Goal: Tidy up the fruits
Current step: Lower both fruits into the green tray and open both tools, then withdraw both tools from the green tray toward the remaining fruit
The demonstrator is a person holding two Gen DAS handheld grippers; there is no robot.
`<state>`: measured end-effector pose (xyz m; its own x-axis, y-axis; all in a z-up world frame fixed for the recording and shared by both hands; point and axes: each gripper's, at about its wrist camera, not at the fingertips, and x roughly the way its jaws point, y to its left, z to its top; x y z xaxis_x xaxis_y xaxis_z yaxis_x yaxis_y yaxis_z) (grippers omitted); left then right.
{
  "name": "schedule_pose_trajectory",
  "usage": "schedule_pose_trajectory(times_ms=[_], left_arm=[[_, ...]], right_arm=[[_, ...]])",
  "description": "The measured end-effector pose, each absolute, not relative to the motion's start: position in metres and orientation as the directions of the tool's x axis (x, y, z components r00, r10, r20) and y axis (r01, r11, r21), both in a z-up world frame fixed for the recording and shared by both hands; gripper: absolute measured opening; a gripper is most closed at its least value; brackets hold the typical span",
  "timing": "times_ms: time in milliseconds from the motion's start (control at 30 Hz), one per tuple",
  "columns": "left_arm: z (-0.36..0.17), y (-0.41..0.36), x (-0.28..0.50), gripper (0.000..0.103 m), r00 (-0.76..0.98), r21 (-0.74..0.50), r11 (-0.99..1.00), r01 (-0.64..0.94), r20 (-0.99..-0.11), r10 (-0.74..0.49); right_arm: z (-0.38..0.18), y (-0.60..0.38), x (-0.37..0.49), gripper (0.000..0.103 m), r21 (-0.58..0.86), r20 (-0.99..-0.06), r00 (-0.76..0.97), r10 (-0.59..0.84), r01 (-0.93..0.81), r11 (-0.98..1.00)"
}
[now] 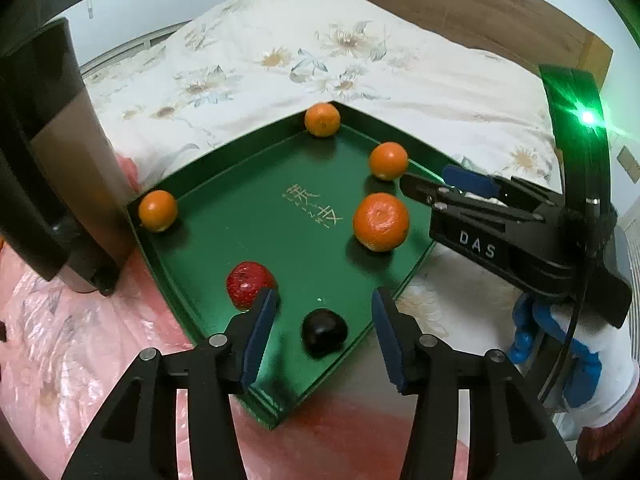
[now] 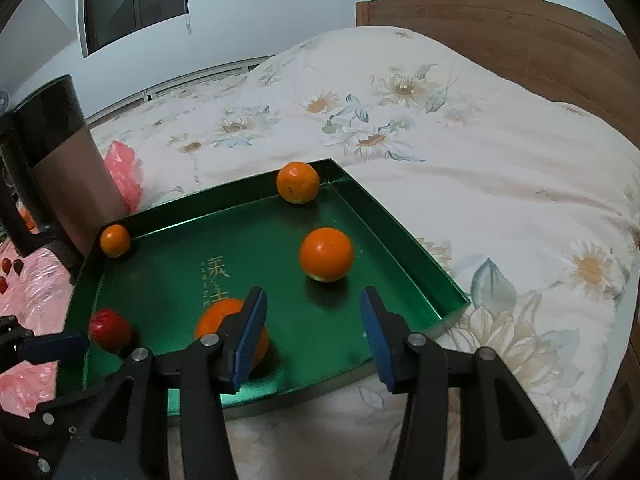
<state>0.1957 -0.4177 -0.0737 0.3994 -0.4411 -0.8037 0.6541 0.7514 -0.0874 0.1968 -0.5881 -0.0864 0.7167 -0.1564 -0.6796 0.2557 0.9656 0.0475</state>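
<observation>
Oranges: four, all in the green tray [image 1: 208, 264]; one in its far corner [image 1: 322, 119]; one by the right wall [image 1: 388, 161]; the largest [image 1: 381, 221] just below that; one in the left corner [image 1: 157, 211]
Red fruit: one [image 1: 249, 283], near the tray's left wall, partly behind the left jaw pad
Dark fruit: one [image 1: 323, 332], on the tray floor near the front corner
Tray: lies on a bed with a flowered quilt [image 1: 320, 52]; gold lettering at its centre
Left gripper [image 1: 325, 336]: jaws open and holding nothing; the dark fruit lies between them, clear of both pads
Right gripper [image 2: 313, 336]: jaws open, empty, over the tray floor; its left pad hides part of the largest orange
Surroundings: a dark upright appliance [image 1: 52, 168] stands against the tray's left side; pink plastic sheet [image 1: 80, 344] beneath it; wooden headboard [image 1: 440, 4] behind; three small red fruits at the right view's left edge [image 2: 10, 270], too small to name
</observation>
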Motion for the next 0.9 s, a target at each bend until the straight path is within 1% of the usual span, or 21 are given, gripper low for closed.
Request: schedule_pose_trajectory(times_ms=[67, 167, 267, 300, 333, 367, 567, 700, 900], left_arm=[[-0.066, -0.414, 0.192, 0.049, 0.412, -0.084, 0.752, 0.653, -0.794, -0.447], [-0.054, -0.406, 0.185, 0.049, 0.442, -0.063, 0.759, 0.648, -0.78, -0.443], [-0.043, -0.394, 0.179, 0.049, 0.467, -0.056, 0.768, 0.638, -0.765, -0.443], [-0.038, -0.389, 0.176, 0.049, 0.475, -0.055, 0.772, 0.633, -0.76, -0.444], [-0.036, -0.385, 0.174, 0.053, 0.48, -0.054, 0.774, 0.63, -0.757, -0.443], [-0.032, -0.38, 0.171, 0.054, 0.487, -0.052, 0.779, 0.625, -0.754, -0.44], [-0.019, -0.347, 0.154, 0.058, 0.51, -0.065, 0.809, 0.584, -0.747, -0.427], [-0.014, -0.324, 0.142, 0.059, 0.525, -0.07, 0.828, 0.556, -0.743, -0.415], [-0.006, -0.283, 0.125, 0.059, 0.542, -0.083, 0.856, 0.51, -0.742, -0.395]], right_arm=[[-0.08, -0.585, 0.191, 0.056, 0.052, -0.677, 0.72, -0.152, 0.253, 0.966], [-0.071, -0.578, 0.182, 0.057, 0.062, -0.671, 0.727, -0.143, 0.248, 0.967], [-0.062, -0.57, 0.172, 0.06, 0.068, -0.666, 0.732, -0.14, 0.246, 0.967], [-0.06, -0.567, 0.169, 0.065, 0.07, -0.665, 0.734, -0.138, 0.245, 0.967], [-0.057, -0.565, 0.166, 0.074, 0.074, -0.664, 0.735, -0.134, 0.243, 0.967], [-0.055, -0.561, 0.163, 0.077, 0.077, -0.664, 0.736, -0.129, 0.24, 0.968], [-0.043, -0.537, 0.144, 0.082, 0.072, -0.663, 0.74, -0.108, 0.207, 0.976], [-0.033, -0.52, 0.13, 0.093, 0.072, -0.66, 0.745, -0.095, 0.189, 0.979], [-0.02, -0.492, 0.112, 0.094, 0.088, -0.652, 0.755, -0.066, 0.162, 0.983]])
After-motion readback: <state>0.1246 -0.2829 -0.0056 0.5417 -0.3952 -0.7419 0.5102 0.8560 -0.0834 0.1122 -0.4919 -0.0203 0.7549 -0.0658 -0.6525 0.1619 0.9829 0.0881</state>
